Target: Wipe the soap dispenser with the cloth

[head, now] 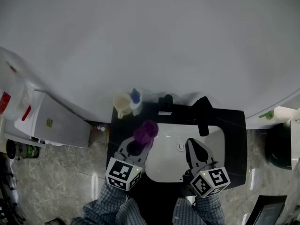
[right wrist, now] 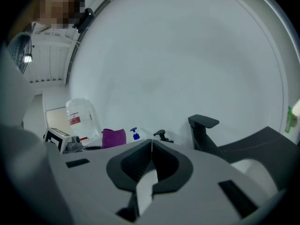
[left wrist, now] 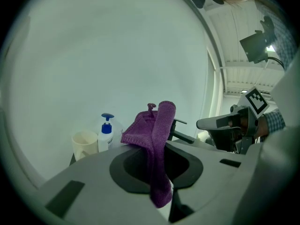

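Nearest the camera on the head, two checked sleeves point(head: 112, 205) run up to the marker cubes, and both are cut off by the bottom edge of the view. The left gripper point(head: 139, 143) is clamped on the purple cloth point(head: 146, 131). From its own camera, the cloth point(left wrist: 157, 139) is pinched between the jaws. One fold stands up above them and a strip hangs down through the gap, its bottom end lost behind the gripper body. The right gripper point(head: 194, 146) holds nothing. Its own view shows the jaws point(right wrist: 151, 146) pressed together along a thin seam, with only pale basin showing below them.

Both grippers hover over the white basin point(head: 164, 161), which is sunk into a black desk point(head: 232, 139). The near rim of the basin is covered by the grippers and sleeves.

Farther back, the black tap point(head: 202, 116) stands at the basin's far right. A small black fitting point(head: 165, 103) sits at the back edge and is too dark to identify.

The soap dispenser point(head: 136, 100), a pale bottle with a blue pump, stands at the desk's far left corner, just beside a cream cup point(head: 122, 104) and well apart from the cloth. From the left gripper's camera, the dispenser's base is hidden behind the gripper body. From the right gripper's camera, little more than the pump head shows, next to the cloth.

A clear jug with a red label point(right wrist: 78, 118) stands off to the left. Behind everything is a plain white wall point(head: 154, 36).
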